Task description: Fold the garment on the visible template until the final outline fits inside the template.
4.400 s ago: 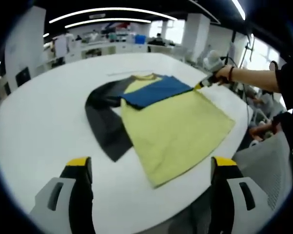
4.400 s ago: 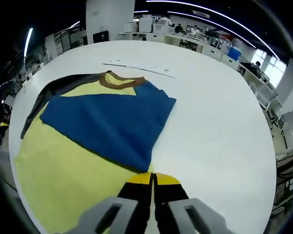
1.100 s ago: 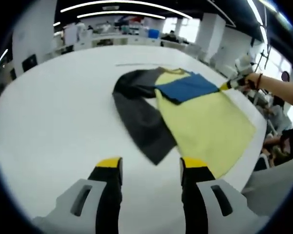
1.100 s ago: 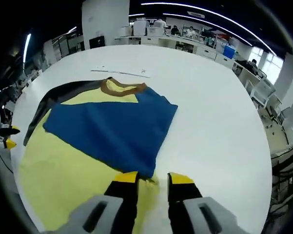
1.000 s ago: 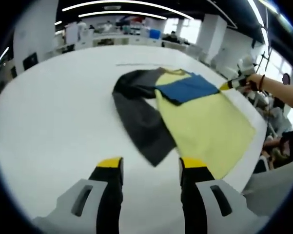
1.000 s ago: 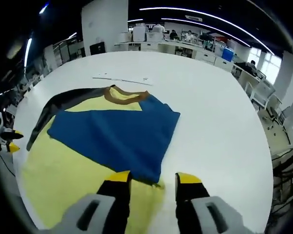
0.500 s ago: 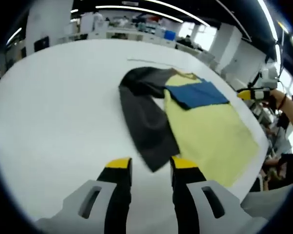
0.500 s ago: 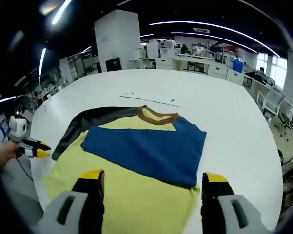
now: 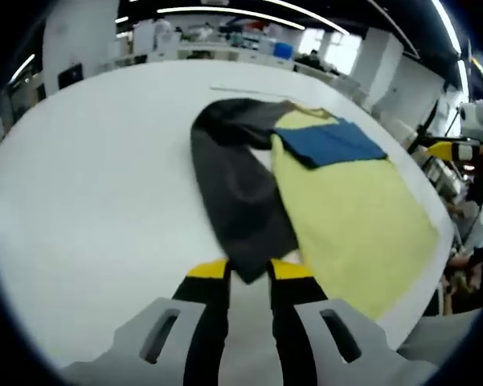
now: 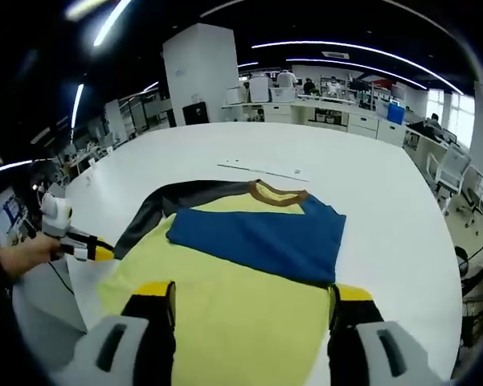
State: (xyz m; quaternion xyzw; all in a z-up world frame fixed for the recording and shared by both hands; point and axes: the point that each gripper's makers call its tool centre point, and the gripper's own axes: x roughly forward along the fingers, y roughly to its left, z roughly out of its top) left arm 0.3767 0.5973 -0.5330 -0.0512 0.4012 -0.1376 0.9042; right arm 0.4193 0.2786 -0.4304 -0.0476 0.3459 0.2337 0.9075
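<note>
Where jaws straddle its cuff — dark sleeve (image 9: 239, 201), left gripper (image 9: 249, 271).

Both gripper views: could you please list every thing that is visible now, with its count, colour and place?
Long-sleeved cloth garment: one, yellow body with brown collar, flat on the table.
Blue sleeve: one, folded across the garment's chest.
Dark grey sleeve: one, spread out beside the yellow body, its end near the left tongs.
Thin pale strip: one, on the table beyond the collar; too small to identify.
Round white table: one, under the garment.
Office desks and chairs: several, in the background.
Left tongs: yellow tips, narrowly apart at the dark sleeve's end.
Right tongs: yellow tips, wide open over the yellow body.
</note>
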